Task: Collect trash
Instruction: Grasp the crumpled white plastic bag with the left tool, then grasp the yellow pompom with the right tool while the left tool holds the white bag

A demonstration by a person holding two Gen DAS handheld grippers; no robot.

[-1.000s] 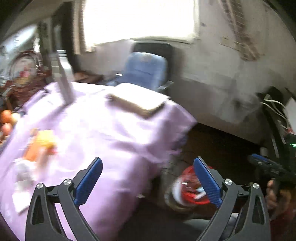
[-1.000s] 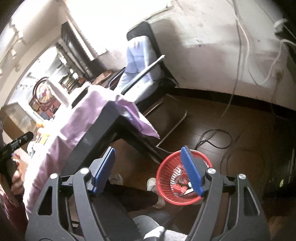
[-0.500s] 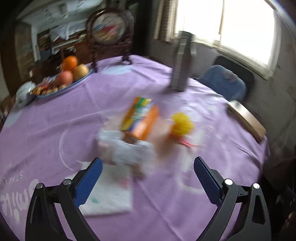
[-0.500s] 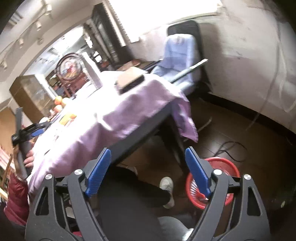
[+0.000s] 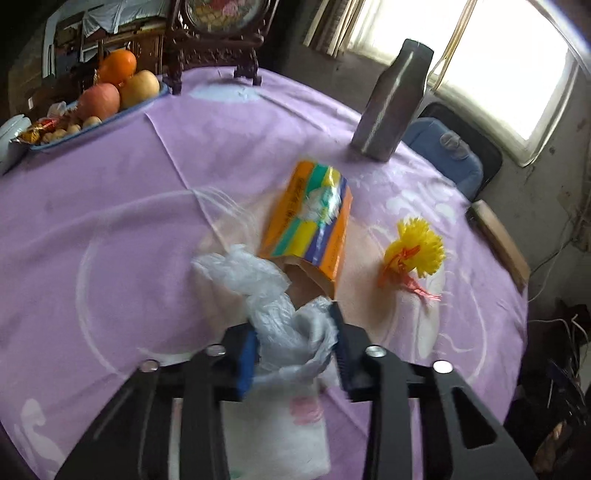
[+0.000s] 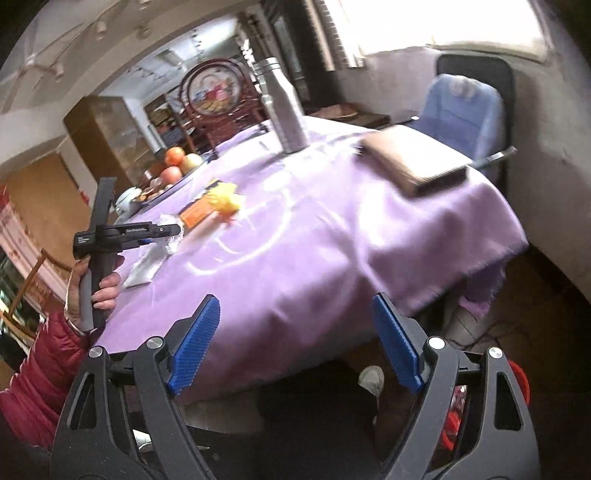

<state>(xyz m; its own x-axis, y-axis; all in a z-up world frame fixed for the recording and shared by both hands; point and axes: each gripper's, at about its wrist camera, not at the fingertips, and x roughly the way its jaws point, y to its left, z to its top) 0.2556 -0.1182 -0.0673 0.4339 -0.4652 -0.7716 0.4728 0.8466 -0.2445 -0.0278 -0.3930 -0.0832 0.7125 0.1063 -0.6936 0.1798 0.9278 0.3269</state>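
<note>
In the left wrist view my left gripper (image 5: 295, 341) is shut on a crumpled clear plastic bag (image 5: 266, 295) on the purple tablecloth (image 5: 129, 206). An orange striped carton (image 5: 310, 221) lies just beyond it, and a yellow tassel wrapper (image 5: 413, 253) to its right. A white napkin (image 5: 273, 435) lies under the gripper. My right gripper (image 6: 295, 343) is open and empty, held off the table's near edge. The right wrist view shows the left gripper (image 6: 162, 232) over the bag. The red trash basket (image 6: 517, 376) stands on the floor, mostly hidden.
A metal bottle (image 5: 391, 103), a fruit plate (image 5: 96, 110) and a framed ornament (image 5: 218, 22) stand at the table's far side. A wooden board (image 5: 498, 240) lies at the right edge. A blue chair (image 6: 465, 110) stands behind the table.
My left gripper swung from the floor side over the table, came down on the plastic bag and shut on it. My right gripper rose away from the red basket, still open.
</note>
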